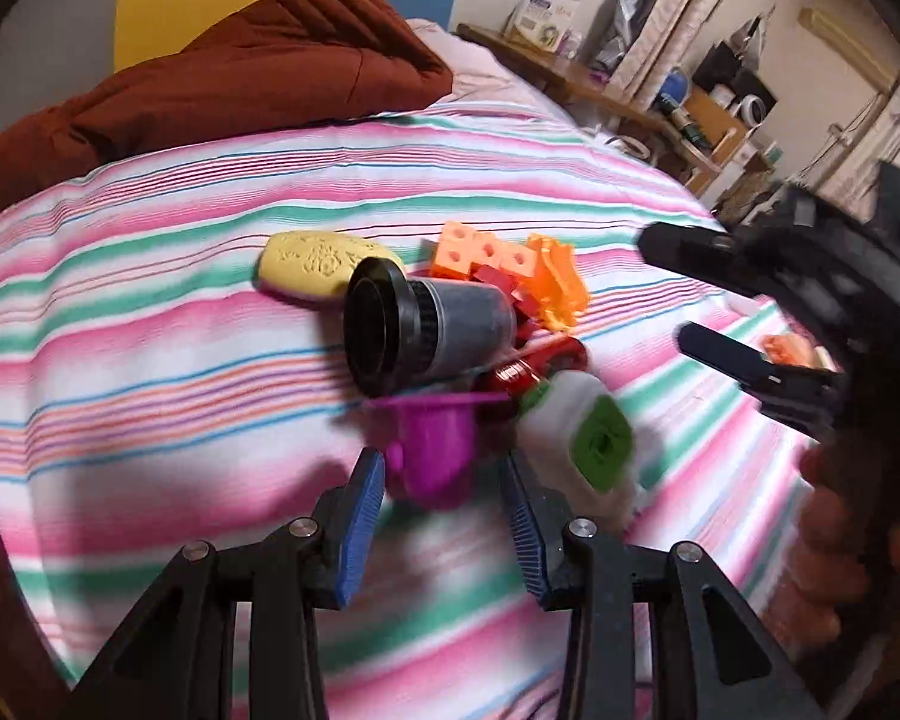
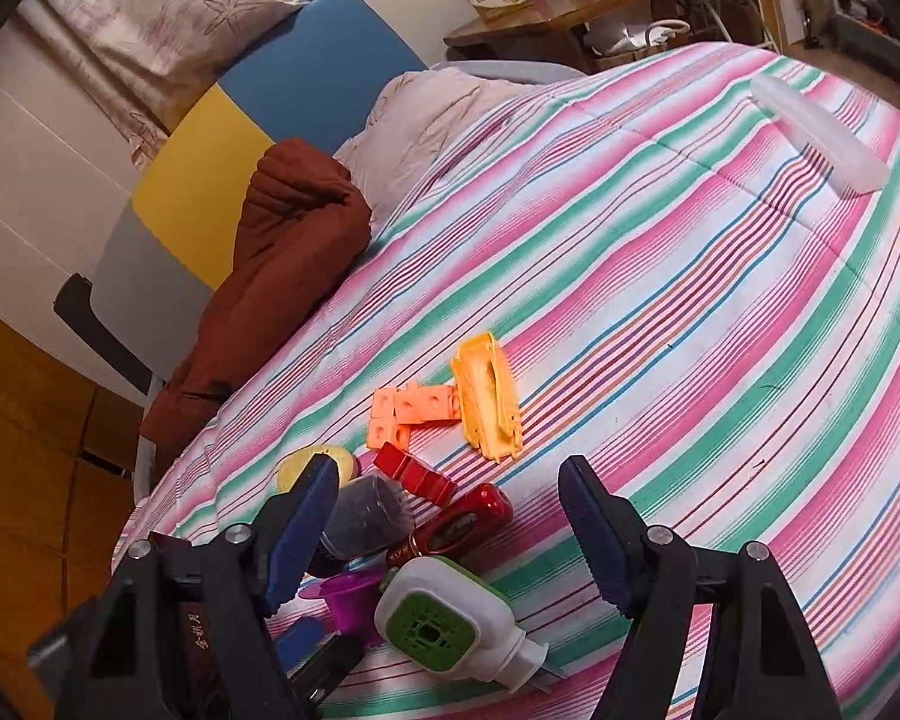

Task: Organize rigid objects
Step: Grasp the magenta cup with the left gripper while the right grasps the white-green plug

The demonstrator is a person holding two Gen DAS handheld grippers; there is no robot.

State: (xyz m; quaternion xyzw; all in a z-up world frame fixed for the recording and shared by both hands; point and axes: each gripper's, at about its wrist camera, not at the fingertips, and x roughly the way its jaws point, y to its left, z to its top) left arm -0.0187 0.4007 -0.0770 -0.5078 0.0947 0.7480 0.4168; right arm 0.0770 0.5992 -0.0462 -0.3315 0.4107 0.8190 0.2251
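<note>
**Both grippers open over a cluster of small objects on a striped bedspread**

In the left wrist view, the left gripper [image 1: 444, 510] is seen with its blue-padded fingers [image 1: 363, 516] spread apart, nothing clamped. A purple cup [image 1: 432, 450] lies just ahead of the fingertips, partly between them, though contact cannot be told through the blur. Just beside the right finger a white-and-green dispenser [image 1: 582, 438] is seen. Further ahead lie a black cylinder [image 1: 426, 324] on its side, a yellow oval piece [image 1: 318, 264] beyond it to the left, orange blocks [image 1: 486, 252] with small red blocks [image 1: 504, 288] beyond the cylinder, and a red clip [image 1: 534, 366] between the cylinder and the dispenser. Everything rests on the striped bedspread [image 1: 150, 312]. To the far right the right gripper [image 1: 678, 294] is visible — its fingers parted and empty.

In the right wrist view, the right gripper [image 2: 450, 516] is shown wide open, holding nothing. Between its fingers the red clip [image 2: 468, 519] and the white-and-green dispenser [image 2: 444, 624] are seen; the black cylinder [image 2: 366, 516] and purple cup [image 2: 354, 600] lie close to the left finger, the yellow oval piece [image 2: 342, 459] partly hidden behind it. Ahead of the fingertips lie the red blocks [image 2: 414, 474], the orange blocks [image 2: 414, 408] and a yellow-orange tray [image 2: 486, 402]. Well beyond, to the right, a clear plastic case [image 2: 822, 132] lies on the bedspread [image 2: 690, 300], and a brown quilt [image 2: 282, 258] is bunched far off to the left.
</note>
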